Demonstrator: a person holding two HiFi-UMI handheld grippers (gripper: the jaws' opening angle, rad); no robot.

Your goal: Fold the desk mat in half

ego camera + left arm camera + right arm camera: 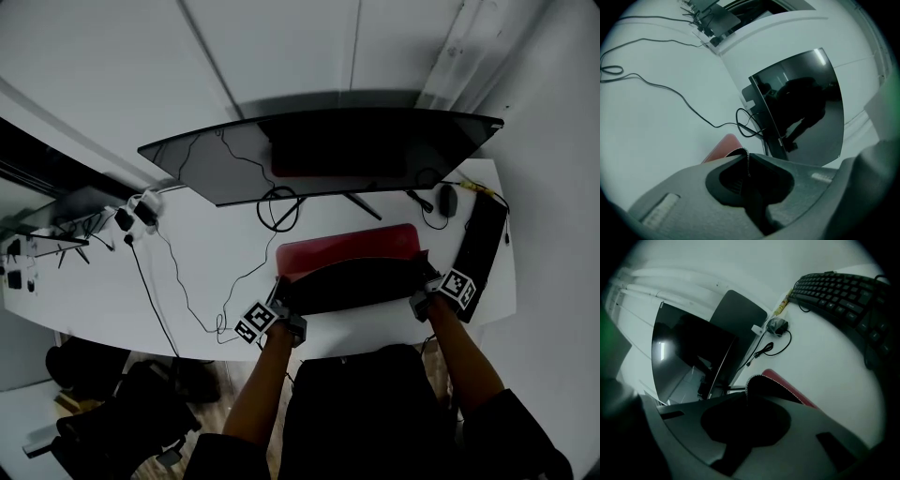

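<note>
Desk mat (349, 247), red on top and black underneath, lies on the white table (187, 267) near its front edge, before the monitor (328, 150), with the keyboard (480, 246) beside it at the right edge; its near half is raised, black underside showing. We hold it at both near corners: the left gripper (284, 305) is clenched on the left corner's stitched hem, the right gripper (424, 289) on the right corner's. To fold well, we judge both corners should travel level and together toward the back edge, landing squarely on the far corners before either pinch loosens.
</note>
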